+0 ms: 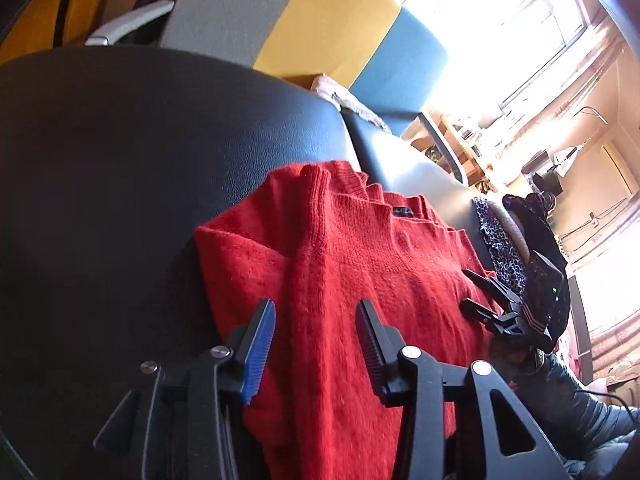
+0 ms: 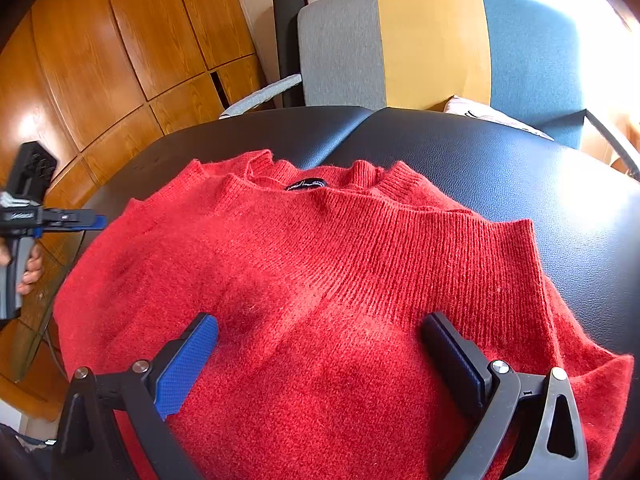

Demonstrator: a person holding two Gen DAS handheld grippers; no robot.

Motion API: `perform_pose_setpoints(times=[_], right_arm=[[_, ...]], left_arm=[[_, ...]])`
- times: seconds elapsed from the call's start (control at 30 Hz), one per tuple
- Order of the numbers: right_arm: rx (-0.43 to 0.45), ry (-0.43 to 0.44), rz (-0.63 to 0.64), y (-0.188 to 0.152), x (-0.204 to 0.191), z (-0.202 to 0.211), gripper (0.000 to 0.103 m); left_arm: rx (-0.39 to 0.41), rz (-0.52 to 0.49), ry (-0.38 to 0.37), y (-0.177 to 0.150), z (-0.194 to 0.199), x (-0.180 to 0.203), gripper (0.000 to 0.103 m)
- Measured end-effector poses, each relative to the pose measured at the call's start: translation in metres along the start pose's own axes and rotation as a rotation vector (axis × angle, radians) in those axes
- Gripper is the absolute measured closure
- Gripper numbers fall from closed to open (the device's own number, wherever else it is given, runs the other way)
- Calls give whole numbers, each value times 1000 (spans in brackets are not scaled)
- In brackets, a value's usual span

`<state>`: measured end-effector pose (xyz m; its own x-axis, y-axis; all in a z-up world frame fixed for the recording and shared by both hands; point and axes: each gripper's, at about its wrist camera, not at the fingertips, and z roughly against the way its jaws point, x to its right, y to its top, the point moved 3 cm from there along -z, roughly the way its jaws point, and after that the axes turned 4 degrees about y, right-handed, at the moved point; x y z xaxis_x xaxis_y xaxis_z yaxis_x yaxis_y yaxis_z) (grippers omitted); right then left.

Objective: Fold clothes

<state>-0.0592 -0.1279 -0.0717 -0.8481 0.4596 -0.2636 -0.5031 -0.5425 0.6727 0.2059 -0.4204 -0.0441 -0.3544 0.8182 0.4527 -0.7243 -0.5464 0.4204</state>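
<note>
A red knit sweater [image 2: 320, 260] lies on the black padded table [image 2: 520, 168], its collar with a black label [image 2: 306, 184] at the far side. A ribbed part is folded over its right half. My right gripper [image 2: 320, 332] stands open low over the sweater's near part, with nothing pinched. In the left wrist view, the sweater [image 1: 360, 260] shows a sleeve folded across the body. My left gripper [image 1: 316, 308] is open above the sweater's left side, with no cloth between its jaws. From the right wrist view the left gripper [image 2: 80, 220] sits at the sweater's left edge. The right gripper [image 1: 468, 289] also shows open.
Behind the table stands a chair [image 2: 432, 40] with grey, yellow and blue back panels and a pale cloth [image 2: 480, 114] on its seat. Wooden cabinet doors [image 2: 100, 60] fill the left. A person in patterned clothing [image 1: 504, 248] is at the table's right side.
</note>
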Motion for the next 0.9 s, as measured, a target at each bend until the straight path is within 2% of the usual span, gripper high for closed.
perform_pose_setpoints(times=[0.17,0.2,0.23,0.27,0.33,0.47,0.53,0.67,0.73,0.83,0.9], right_arm=[[2,6,-4,1,1,0,0],[3,8,-5,1,1,0,0],[3,8,-6,1,1,1,0],[3,8,-6,1,1,1,0],[2,5,-4,1,1,1,0],[1,2,-1,1,1,-1,0],[0,2,1,1,0,-1,0],[0,-1,4,1,0,-2,0],[0,-2,5,1,0,-2,0],[-1,-5,6,1,-1,-2,0],[-2,-8,8,1,-1,-2,0]], left_arm=[[-66,-28,-1,3,-16,1,61],[-65,-34,3,5,-18,2,66],[-59,-40,9,7,-20,4,90],[-31,-46,14,8,-18,9,95],[14,-46,50,6,-16,13,96],[33,-3,202,-4,-21,-1,96],[41,32,205,-12,-30,-10,96],[75,46,242,-16,-29,-1,95],[88,56,256,-14,-23,3,91],[178,26,320,-9,3,18,91],[241,-5,316,-8,15,40,91]])
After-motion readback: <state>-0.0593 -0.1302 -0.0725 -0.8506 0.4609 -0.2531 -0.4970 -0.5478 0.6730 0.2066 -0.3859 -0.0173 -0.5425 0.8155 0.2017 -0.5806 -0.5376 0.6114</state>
